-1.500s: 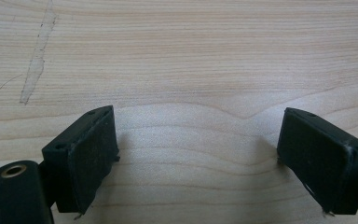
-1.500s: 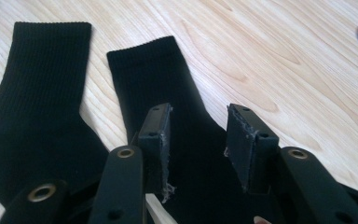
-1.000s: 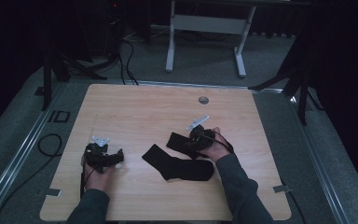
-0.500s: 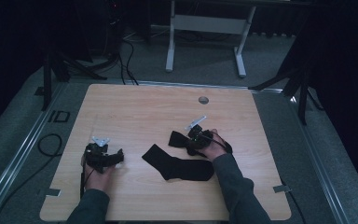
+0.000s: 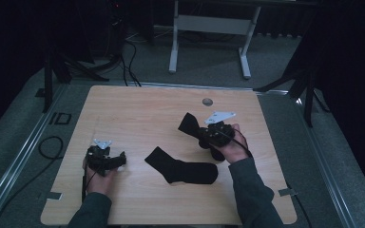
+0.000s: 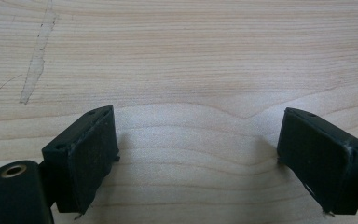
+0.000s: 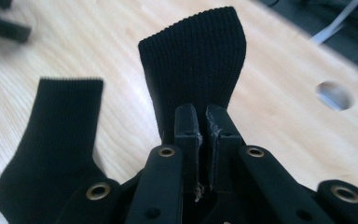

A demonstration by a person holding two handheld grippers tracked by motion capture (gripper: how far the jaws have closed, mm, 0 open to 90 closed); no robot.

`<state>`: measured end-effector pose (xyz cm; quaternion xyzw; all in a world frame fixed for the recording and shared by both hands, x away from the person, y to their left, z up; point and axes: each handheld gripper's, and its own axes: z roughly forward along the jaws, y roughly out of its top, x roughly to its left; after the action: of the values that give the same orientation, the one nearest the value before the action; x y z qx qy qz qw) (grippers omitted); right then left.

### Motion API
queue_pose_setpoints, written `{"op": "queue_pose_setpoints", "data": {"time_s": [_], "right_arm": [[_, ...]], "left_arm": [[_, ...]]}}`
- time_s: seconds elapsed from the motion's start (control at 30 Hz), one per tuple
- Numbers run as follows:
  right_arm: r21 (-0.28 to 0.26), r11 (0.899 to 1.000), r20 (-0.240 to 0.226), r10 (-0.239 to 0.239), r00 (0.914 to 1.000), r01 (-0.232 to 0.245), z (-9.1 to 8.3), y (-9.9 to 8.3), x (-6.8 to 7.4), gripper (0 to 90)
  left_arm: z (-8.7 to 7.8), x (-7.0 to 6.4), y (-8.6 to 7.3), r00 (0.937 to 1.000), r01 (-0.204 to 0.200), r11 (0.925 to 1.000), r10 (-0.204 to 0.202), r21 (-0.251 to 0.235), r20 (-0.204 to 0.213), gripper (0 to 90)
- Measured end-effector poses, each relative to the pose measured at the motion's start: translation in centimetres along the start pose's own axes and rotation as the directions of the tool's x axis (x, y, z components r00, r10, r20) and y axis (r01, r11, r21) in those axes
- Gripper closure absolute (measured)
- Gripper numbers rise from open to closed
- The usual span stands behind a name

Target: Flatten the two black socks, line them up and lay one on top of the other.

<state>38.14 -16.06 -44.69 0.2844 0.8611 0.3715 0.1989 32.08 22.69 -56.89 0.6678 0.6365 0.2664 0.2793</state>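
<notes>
Two black socks are in play. One sock (image 5: pixel 180 167) lies flat on the wooden table (image 5: pixel 138 114) in front of the person; it is the sock (image 7: pixel 51 140) at the left of the right gripper view. My right gripper (image 5: pixel 202 134) (image 7: pixel 204 113) is shut on the other sock (image 5: pixel 188 123), whose ribbed cuff (image 7: pixel 196 60) sticks out past the jaws, off the table. My left gripper (image 5: pixel 116 160) (image 6: pixel 205 158) rests low over bare wood at the front left, open, with nothing between its pads (image 6: pixel 91 154).
A round grommet hole (image 5: pixel 207 101) (image 7: pixel 334 94) sits near the table's far edge. Beyond the table stand a white frame (image 5: pixel 209 23) and dark stands on grey floor. Cables (image 5: pixel 52 142) lie on the floor at the left.
My right gripper has lifted its sock off the table and carried it a little away from the person. The flat sock and the left gripper have stayed put.
</notes>
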Motion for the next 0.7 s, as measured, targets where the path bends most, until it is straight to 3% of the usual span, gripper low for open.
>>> {"op": "queue_pose_setpoints", "data": {"time_s": [0.03, 0.1, 0.13, 0.33, 0.47, 0.53, 0.7], "right_arm": [[-0.037, 0.999, 0.015, 0.001, 0.9999, 0.0, -1.3, 0.4, 0.0, 84.4], [-0.054, 0.999, 0.018, -0.004, 0.9998, 0.005, -2.0, 0.5, 0.1, 84.4], [-0.087, 0.996, 0.016, 0.001, 0.9999, 0.001, -3.1, 0.8, 0.5, 84.4], [-0.135, 0.991, 0.001, -0.007, 1.0, 0.007, -5.1, 1.3, 2.3, 84.4], [-0.138, 0.99, -0.018, -0.013, 0.9998, 0.01, -5.3, 1.5, 3.4, 84.3], [-0.121, 0.993, -0.046, -0.018, 0.9988, 0.013, -4.7, 1.7, 4.4, 84.4], [-0.079, 0.997, -0.061, -0.01, 0.9981, 0.005, -3.3, 1.6, 5.8, 84.3]], "left_arm": [[0.0, 0.0, 0.0, 1.0, 0.001, 1.0, -0.001, 0.0, 0.0, 12.4], [0.0, 0.0, 0.0, 1.0, 0.0, 1.0, 0.0, 0.001, 0.001, 12.4], [0.0, 0.0, 0.0, 1.0, -0.001, 1.0, 0.001, 0.004, 0.001, 12.4], [0.0, 0.0, 0.0, 1.0, -0.001, 1.0, 0.001, 0.004, 0.0, 12.4], [0.0, 0.0, 0.0, 1.0, -0.002, 1.0, 0.002, 0.004, 0.0, 12.4], [0.0, 0.0, 0.0, 1.0, -0.002, 1.0, 0.002, 0.004, 0.0, 12.4], [0.0, 0.0, 0.0, 1.0, -0.002, 1.0, 0.002, 0.004, 0.0, 12.4]]}}
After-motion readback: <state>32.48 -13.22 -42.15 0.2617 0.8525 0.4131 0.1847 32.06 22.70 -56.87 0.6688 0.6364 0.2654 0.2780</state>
